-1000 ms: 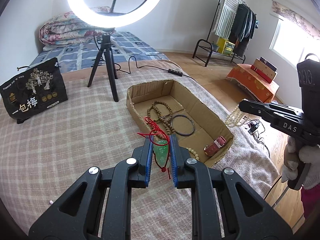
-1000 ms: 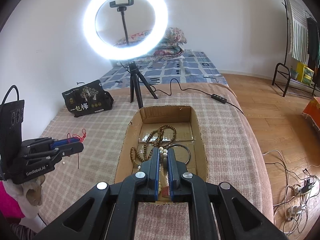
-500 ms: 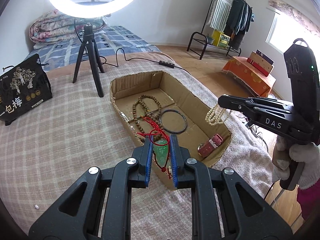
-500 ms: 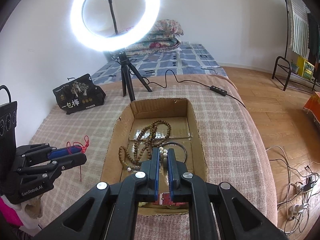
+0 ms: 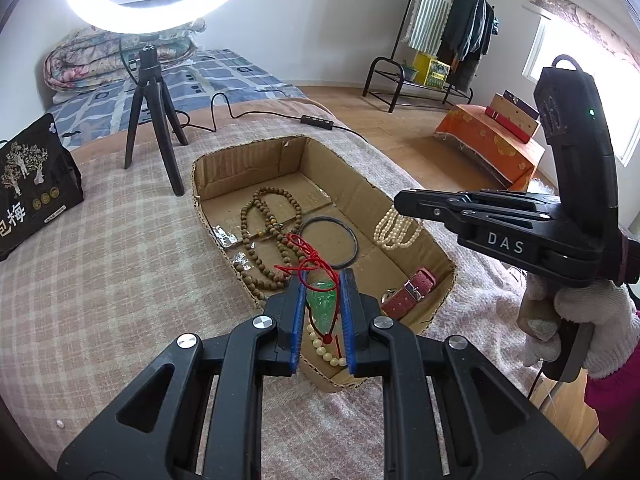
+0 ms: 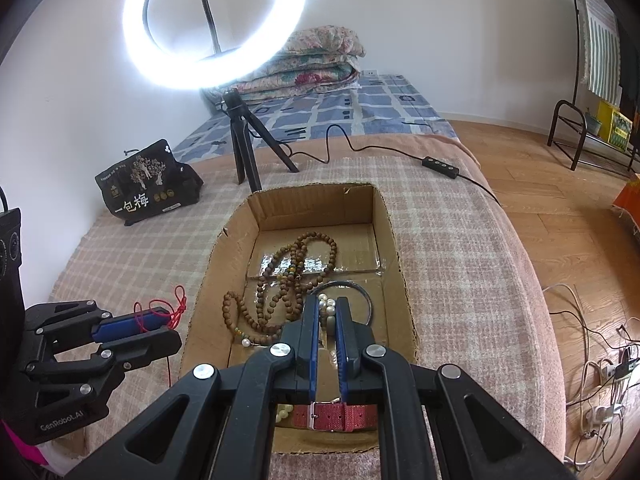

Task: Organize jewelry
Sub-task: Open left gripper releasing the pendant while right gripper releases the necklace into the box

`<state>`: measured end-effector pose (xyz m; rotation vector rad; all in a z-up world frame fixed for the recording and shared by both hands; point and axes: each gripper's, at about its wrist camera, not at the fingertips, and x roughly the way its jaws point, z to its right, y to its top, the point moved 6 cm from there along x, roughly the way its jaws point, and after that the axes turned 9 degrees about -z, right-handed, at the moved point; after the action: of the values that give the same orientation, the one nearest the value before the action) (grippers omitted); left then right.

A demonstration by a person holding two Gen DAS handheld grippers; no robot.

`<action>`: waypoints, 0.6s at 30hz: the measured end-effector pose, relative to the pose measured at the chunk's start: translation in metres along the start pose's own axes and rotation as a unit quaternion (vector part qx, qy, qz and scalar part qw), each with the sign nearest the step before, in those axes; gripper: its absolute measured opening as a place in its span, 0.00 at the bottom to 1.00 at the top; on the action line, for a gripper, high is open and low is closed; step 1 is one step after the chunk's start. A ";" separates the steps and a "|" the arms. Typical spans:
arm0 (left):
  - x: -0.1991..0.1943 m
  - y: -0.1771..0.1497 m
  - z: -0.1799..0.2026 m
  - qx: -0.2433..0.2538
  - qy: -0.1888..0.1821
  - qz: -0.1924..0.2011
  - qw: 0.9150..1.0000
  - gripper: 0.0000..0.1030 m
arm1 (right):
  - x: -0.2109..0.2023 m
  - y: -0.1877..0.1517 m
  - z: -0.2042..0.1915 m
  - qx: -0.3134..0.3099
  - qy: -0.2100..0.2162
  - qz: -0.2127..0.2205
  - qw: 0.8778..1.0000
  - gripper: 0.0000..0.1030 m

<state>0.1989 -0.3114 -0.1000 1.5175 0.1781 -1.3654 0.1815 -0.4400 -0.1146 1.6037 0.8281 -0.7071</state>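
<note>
My left gripper (image 5: 323, 276) is shut on a green jade pendant (image 5: 322, 307) with a red cord (image 5: 308, 256), held over the near-left edge of the cardboard box (image 5: 280, 156). My right gripper (image 6: 327, 305) is shut on a white pearl bracelet (image 5: 394, 229), which hangs above the box's right side; its beads show between the pads (image 6: 326, 308). In the box (image 6: 312, 200) lie a brown wooden bead necklace (image 6: 296, 264), a thin dark bangle (image 5: 329, 243), a red watch strap (image 6: 334, 416) and a cream bead string (image 5: 324, 350).
The box sits on a checked blanket (image 5: 100, 280). A ring light on a black tripod (image 5: 154, 120) stands behind the box, with its cable and inline switch (image 6: 440, 167). A black printed bag (image 6: 150, 184) lies at the left. The bed edge drops to wooden floor at the right.
Both grippers have moved in over the box. The pearl bracelet has come from outside the right wall to above the inside. The pendant now hangs over the near-left edge.
</note>
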 end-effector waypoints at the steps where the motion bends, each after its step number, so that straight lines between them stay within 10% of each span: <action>1: 0.000 0.000 0.001 0.002 0.002 0.000 1.000 0.14 | 0.001 0.000 0.000 0.001 0.001 -0.001 1.000 0.05; 8: 0.002 0.000 0.000 -0.001 0.007 -0.004 1.000 0.15 | 0.003 0.000 0.005 0.011 -0.002 0.000 1.000 0.29; 11: 0.003 -0.001 0.000 0.000 0.010 -0.006 1.000 0.37 | 0.004 0.000 0.007 0.014 -0.011 -0.001 1.000 0.45; 13: 0.002 -0.002 0.000 0.003 0.011 -0.001 1.000 0.47 | 0.002 -0.001 0.009 0.017 -0.024 0.006 1.000 0.79; 18: 0.001 -0.004 0.003 0.013 0.021 0.003 1.000 0.61 | -0.002 0.002 0.012 0.026 -0.041 0.015 0.999 0.93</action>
<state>0.1943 -0.3120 -0.1023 1.5672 0.1828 -1.3368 0.1814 -0.4526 -0.1142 1.6201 0.7301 -0.7730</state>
